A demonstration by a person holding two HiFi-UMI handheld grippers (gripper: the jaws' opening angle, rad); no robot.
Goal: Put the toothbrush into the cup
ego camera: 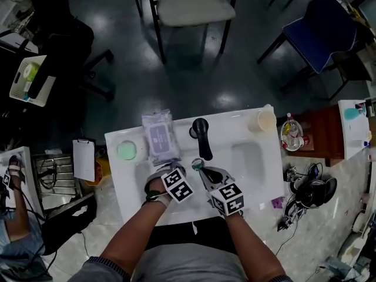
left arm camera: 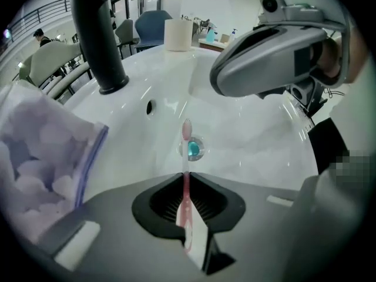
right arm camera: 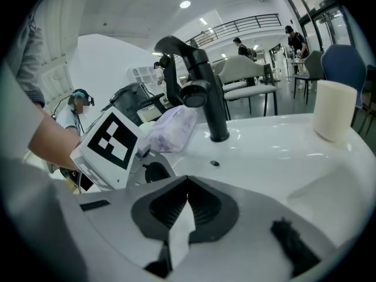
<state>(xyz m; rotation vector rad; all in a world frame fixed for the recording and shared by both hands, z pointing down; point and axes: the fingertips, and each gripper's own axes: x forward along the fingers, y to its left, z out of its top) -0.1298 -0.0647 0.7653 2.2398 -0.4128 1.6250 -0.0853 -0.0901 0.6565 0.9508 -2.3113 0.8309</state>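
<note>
A pink toothbrush (left arm camera: 186,157) is clamped between the jaws of my left gripper (left arm camera: 187,178), its head pointing out over the sink basin (left arm camera: 247,134) above the drain (left arm camera: 194,149). In the head view the left gripper (ego camera: 170,172) points steeply down over the basin, and the brush is hidden beneath it. The cream cup (ego camera: 265,120) stands at the counter's far right corner, and it also shows as the cup (left arm camera: 178,34) and the cup (right arm camera: 333,109) in the two gripper views. My right gripper (right arm camera: 187,184) is shut and empty, hovering close beside the left one as the right gripper (ego camera: 200,167).
A black faucet (ego camera: 201,135) rises at the back of the basin. A purple pack of wipes (ego camera: 160,135) and a green round object (ego camera: 126,150) lie on the counter's left. Chairs stand beyond the sink, and a small brown table (ego camera: 320,131) stands to the right.
</note>
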